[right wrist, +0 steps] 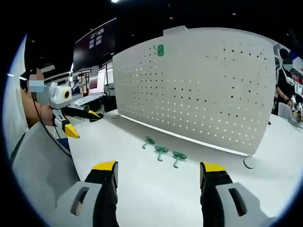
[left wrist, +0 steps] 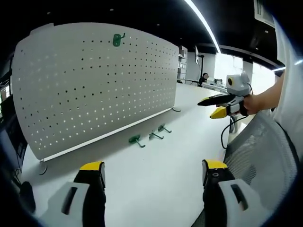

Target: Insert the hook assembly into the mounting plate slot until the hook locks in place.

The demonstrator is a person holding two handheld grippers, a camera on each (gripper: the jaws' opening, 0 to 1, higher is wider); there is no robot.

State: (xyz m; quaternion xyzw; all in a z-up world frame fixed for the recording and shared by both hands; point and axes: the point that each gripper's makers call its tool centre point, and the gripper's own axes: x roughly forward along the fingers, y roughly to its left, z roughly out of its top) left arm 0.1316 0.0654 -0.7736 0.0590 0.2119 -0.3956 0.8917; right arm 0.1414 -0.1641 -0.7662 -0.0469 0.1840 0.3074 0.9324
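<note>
3 green hooks [right wrist: 161, 151] lie in a row on the counter [right wrist: 142, 184], just in front of the pegboard's [right wrist: 208, 90] lower edge. Both tools, the left tool [left wrist: 154, 172] and the right tool [right wrist: 158, 172], stand wide and empty, well short of the row; neither is clearly nearer.

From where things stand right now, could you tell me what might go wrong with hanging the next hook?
1. Three green hooks lie close together on the table; a wide-open left gripper could nudge a neighbour.
2. The pegboard stands on small feet; a firm push may tip or slide it.
3. Its holes are small, so misalignment seems likely.
</note>
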